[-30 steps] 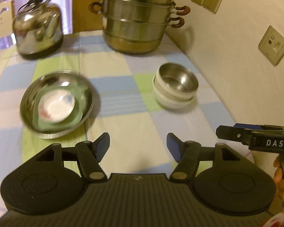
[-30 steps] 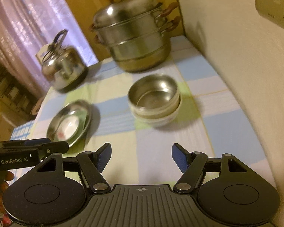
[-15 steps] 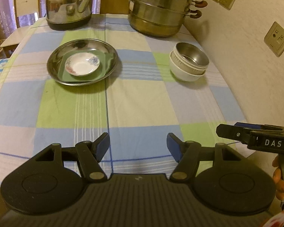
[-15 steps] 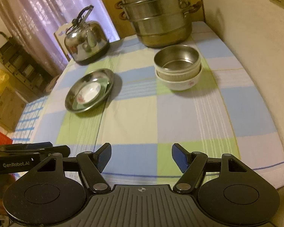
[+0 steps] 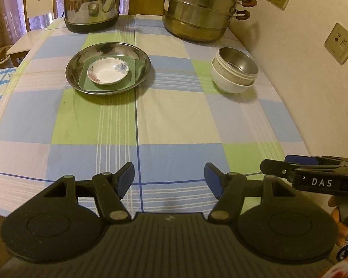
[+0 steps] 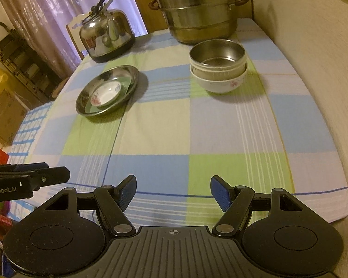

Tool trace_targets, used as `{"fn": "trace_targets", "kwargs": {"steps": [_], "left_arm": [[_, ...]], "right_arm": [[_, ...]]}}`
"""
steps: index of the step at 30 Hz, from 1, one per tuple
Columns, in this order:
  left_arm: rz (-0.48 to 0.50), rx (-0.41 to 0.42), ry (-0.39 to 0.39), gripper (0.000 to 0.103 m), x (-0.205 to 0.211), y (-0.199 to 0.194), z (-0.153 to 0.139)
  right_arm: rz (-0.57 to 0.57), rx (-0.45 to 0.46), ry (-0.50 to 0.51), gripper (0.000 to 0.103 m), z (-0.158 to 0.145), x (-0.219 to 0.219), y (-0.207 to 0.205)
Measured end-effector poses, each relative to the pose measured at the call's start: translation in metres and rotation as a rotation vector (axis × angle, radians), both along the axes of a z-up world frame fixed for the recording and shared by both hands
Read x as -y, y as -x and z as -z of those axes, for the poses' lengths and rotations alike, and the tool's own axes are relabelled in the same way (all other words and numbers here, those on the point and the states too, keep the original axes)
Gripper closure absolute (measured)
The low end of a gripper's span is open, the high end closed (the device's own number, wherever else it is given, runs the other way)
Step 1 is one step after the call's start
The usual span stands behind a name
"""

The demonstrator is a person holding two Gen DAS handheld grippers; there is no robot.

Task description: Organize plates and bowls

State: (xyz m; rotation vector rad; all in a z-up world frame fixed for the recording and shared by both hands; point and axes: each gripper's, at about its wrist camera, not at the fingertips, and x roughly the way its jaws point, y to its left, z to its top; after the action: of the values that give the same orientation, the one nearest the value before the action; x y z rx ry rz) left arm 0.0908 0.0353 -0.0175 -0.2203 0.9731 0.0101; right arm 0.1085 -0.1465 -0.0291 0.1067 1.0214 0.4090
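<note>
I am pulling both grippers back from the table; the dishes are shrinking toward the upper frame. The plate stack (image 5: pixel 107 69) is sitting upper left, the nested bowls (image 5: pixel 234 71) upper right. My left gripper (image 5: pixel 169 180) and right gripper (image 6: pixel 172 192) are gaping, empty; sorting looks finished.

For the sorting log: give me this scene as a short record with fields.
plates: saucer on green plate in steel dish
bowls: steel bowl nested in ribbed bowl, in white bowl
left gripper: jaws open, empty
right gripper: jaws open, empty
behind: kettle, steamer pot
</note>
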Motion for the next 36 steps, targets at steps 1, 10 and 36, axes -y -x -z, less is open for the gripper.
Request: {"fn": "trace_targets", "kwargs": {"steps": [1,10,36], "left_arm": [[0.001,-0.001,0.001,0.039,0.0,-0.001,0.0],[0.011,-0.008,0.005,0.039,0.001,-0.008,0.003],[0.156,0.007,0.027,0.039,0.032,-0.14,0.014]], "right_arm": [[0.0,-0.002,0.0,0.033,0.0,0.0,0.0],[0.006,-0.011,0.003,0.033,0.002,0.002,-0.006],[0.193,0.005,0.037,0.033,0.002,0.04,-0.106]]}}
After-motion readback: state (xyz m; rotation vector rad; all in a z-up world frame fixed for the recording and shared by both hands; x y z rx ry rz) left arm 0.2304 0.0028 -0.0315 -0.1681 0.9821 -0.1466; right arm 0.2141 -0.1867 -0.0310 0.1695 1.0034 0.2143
